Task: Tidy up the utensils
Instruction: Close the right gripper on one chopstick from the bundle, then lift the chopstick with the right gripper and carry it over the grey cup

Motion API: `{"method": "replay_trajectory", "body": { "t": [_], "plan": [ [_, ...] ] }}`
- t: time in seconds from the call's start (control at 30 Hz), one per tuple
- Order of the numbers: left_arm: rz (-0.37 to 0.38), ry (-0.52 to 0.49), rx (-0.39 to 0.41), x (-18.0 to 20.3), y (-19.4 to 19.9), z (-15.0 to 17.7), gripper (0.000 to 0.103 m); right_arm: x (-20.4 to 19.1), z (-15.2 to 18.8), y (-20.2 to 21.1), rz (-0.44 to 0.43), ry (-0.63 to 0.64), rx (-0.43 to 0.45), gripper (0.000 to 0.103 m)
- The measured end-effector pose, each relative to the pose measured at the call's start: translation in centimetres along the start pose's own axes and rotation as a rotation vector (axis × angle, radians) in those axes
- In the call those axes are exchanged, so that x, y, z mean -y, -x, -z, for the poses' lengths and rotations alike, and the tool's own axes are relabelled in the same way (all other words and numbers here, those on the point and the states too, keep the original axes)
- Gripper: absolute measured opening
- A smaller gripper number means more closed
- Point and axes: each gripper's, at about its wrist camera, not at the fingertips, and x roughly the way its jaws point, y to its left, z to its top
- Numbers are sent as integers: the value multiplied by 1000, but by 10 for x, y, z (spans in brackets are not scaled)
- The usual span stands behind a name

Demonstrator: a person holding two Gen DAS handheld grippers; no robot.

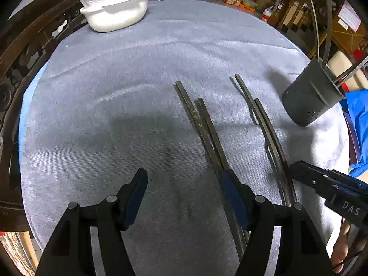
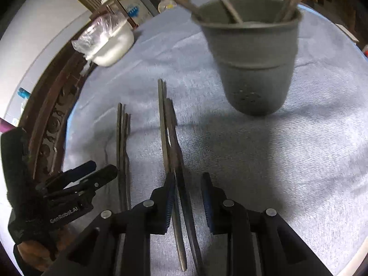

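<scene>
Chopsticks: four loose on the grey-blue tablecloth (image 1: 115, 69), lying as two pairs. One pair (image 1: 202, 126) sits to the left of the dark grey utensil holder (image 1: 312, 94); the other pair (image 1: 262, 124) lies between that first pair and the holder, near it but not touching. Small gold characters run along one stick of the far pair; too small to read.

Utensil holder: one, upright on the cloth, small holes low on its wall. Three or four thin utensil handles (image 2: 230, 11) lean out of it; the count is blurred.

Left gripper (image 1: 184, 197): fingers wide apart, nothing between them; its right finger lies over the pair farther from the holder. Whether it touches them, cannot tell.

Right gripper (image 2: 187, 201): fingers partly apart, straddling the pair (image 2: 170, 138) nearer the holder. One pad sits against the sticks, the other stands clear, so no clamp.

Writing: "GenRobot.AI" on the left gripper body in the right wrist view; "DAS" on the right gripper body in the left wrist view.

One white bowl (image 1: 117, 11) with crumpled clear plastic, well beyond the holder at the far-left table edge.
</scene>
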Motion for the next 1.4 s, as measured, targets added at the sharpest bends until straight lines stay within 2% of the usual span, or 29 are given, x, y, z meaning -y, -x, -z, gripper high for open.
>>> {"method": "replay_trajectory", "body": {
  "t": [0.17,0.43,0.47,0.5,0.57,0.6,0.67,0.7,0.77,0.87,1.0,1.13,1.23,1.3,1.4],
  "plan": [
    [9,-2,-19,2,-11,-5,70,-6,-2,-6,36,28,2,26],
    [30,-29,-8,4,-17,-10,69,1,-2,-2,78,12,1,24],
    [24,-38,-6,4,-17,-10,66,-1,-2,-3,82,17,-2,24],
    [12,-56,4,7,-17,-9,58,-4,-2,-4,89,27,-9,24],
    [-7,-94,20,10,-15,-5,47,-9,-2,-6,105,31,-15,24],
    [-15,-109,24,11,-15,-5,45,-9,-3,-7,107,26,-18,24],
    [-9,-121,17,11,-14,-4,34,-10,-7,-8,114,26,-39,24],
    [1,-132,11,10,-14,-4,25,-12,-9,-10,122,35,-57,25],
    [24,-162,-7,9,-13,-5,17,-21,-15,-14,153,88,-104,27],
    [66,-249,-46,3,-11,-5,17,-29,-27,-20,181,121,-140,27],
    [161,-346,-129,-15,-10,-8,16,-39,-40,-27,219,170,-159,27],
    [240,-347,-197,-39,-11,-14,15,-45,-45,-35,228,209,-159,26],
    [246,-295,-207,-48,-12,-19,19,-48,-44,-34,234,221,-150,22],
    [231,-264,-201,-47,-12,-23,38,-47,-45,-34,236,225,-144,10],
    [170,-252,-175,-39,-15,-32,41,-41,-46,-32,215,222,-140,8]
  ]
}}
